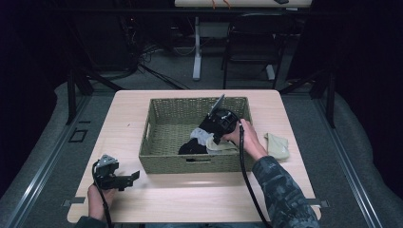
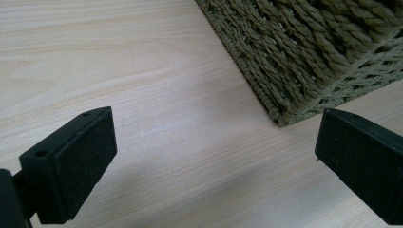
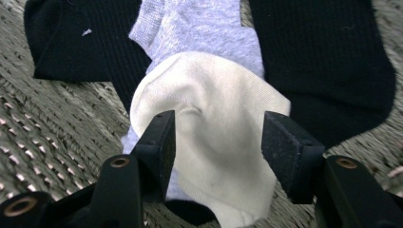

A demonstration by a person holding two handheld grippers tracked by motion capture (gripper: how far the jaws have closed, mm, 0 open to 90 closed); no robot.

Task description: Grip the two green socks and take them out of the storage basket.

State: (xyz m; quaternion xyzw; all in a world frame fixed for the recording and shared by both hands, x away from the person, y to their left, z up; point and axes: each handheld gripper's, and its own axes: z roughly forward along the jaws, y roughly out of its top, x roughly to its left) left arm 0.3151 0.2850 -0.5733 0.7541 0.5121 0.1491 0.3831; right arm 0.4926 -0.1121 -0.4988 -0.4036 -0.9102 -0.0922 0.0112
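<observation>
Right tool (image 3: 216,142) down inside the woven basket (image 1: 164,142), jaws partly open around a cream sock (image 3: 214,123), not clearly squeezing it. Cream sock on top of a grey sock (image 3: 199,28) and black socks (image 3: 323,57). Left tool (image 2: 214,156) wide open, holding nothing, low over the worktop (image 2: 142,71) beside the basket corner.

jaws: two black pads, wide apart, nothing between them
table (image 2: 157,95): pale wood under the jaws
basket (image 2: 304,52): woven green corner, upper right, resting on table
</observation>
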